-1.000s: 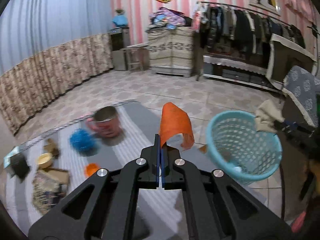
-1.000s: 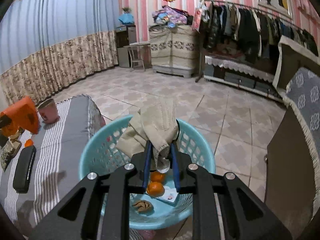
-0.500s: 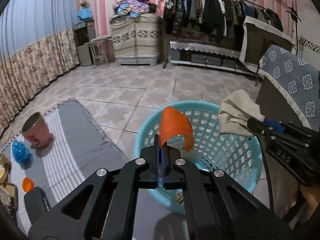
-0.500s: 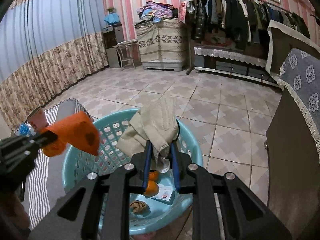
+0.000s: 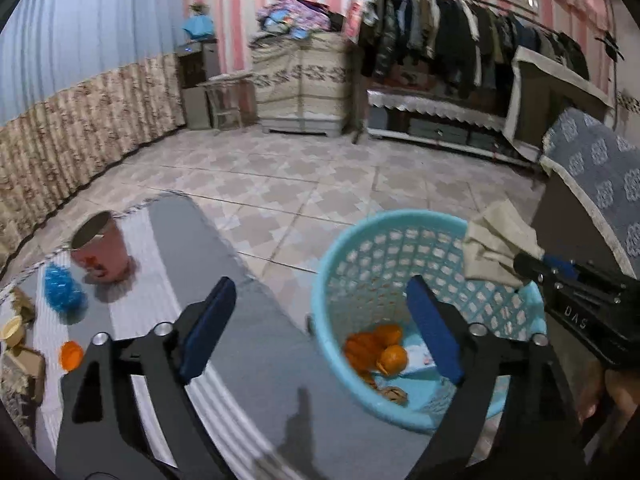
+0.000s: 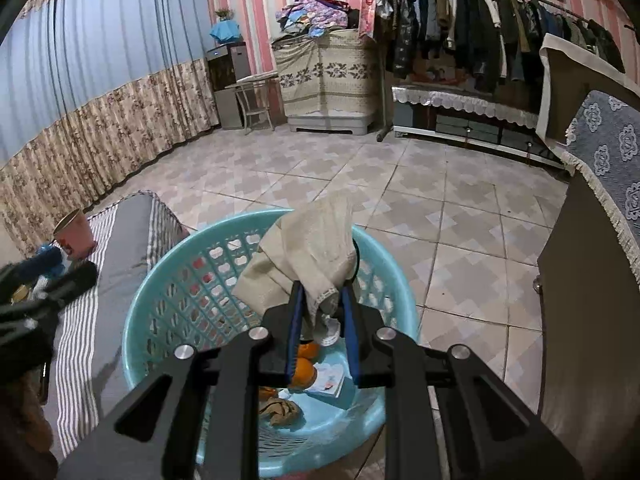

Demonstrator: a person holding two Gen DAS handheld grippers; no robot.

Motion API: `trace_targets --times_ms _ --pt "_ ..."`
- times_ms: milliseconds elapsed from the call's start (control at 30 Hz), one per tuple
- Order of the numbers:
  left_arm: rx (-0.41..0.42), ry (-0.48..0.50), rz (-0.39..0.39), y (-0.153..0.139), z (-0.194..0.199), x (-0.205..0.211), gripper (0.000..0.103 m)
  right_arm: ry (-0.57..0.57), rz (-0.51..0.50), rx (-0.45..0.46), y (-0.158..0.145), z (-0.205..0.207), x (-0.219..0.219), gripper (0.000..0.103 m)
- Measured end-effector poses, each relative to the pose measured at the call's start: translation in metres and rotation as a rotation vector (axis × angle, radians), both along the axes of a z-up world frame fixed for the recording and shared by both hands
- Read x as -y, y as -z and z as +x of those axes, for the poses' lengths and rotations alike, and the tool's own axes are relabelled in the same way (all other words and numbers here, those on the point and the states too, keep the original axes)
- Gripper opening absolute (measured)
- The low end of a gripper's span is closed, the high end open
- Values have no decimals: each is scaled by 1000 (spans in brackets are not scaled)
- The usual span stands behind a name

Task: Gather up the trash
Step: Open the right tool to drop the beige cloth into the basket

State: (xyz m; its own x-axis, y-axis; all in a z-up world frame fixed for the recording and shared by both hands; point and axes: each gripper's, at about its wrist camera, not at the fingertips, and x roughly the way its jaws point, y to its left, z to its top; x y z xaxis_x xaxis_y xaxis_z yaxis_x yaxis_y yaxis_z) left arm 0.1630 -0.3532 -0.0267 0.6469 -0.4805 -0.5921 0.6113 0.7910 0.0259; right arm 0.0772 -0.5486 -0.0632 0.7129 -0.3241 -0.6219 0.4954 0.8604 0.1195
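Left wrist view: the left tongs (image 5: 320, 332) fill the lower frame, jaws opening, nothing between the blue pads.
Basket: a light-blue plastic basket (image 5: 352, 248) sits right of centre beside a grey striped desk (image 5: 256, 344); orange peel (image 5: 374, 350) and a paper scrap lie on its bottom.
Right tongs: entering from the right edge of the left view (image 5: 520, 264), clenched on a beige cloth (image 5: 496, 246) held over the basket's rim.
Right wrist view: the cloth (image 6: 312, 248) bunches up between the blue pads at frame centre, above the basket (image 6: 160, 300).
Desk, left of frame: a pink cup (image 5: 100, 248), a blue scrubber (image 5: 64, 292) and a small orange cap (image 5: 71, 355) remain on the striped cover, well apart from the basket.
Background: tiled floor, a clothes rack at upper right.
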Motion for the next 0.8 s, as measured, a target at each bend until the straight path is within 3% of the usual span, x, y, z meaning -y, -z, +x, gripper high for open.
trace_targets --times_ms 167,233,267,300,500,567,800 --pt "35 -79 -36 -16 1 -36 94 -37 -2 7 2 10 -8 23" --pt "51 -106 -42 -21 2 -49 96 -45 -17 14 2 13 -12 38" --pt "66 -130 -39 -23 1 -58 97 -41 -21 21 2 14 -14 58" --pt "74 -141 -39 -25 1 -63 97 -43 -24 31 2 14 -16 67" --pt "75 -218 -43 -30 5 -110 97 -25 -81 17 2 15 -23 88" --pt "74 -254 -41 -29 7 -128 97 -24 -100 17 0 14 -29 93" --pt "70 -356 -38 -26 10 -189 97 -82 -142 7 -2 17 -53 93"
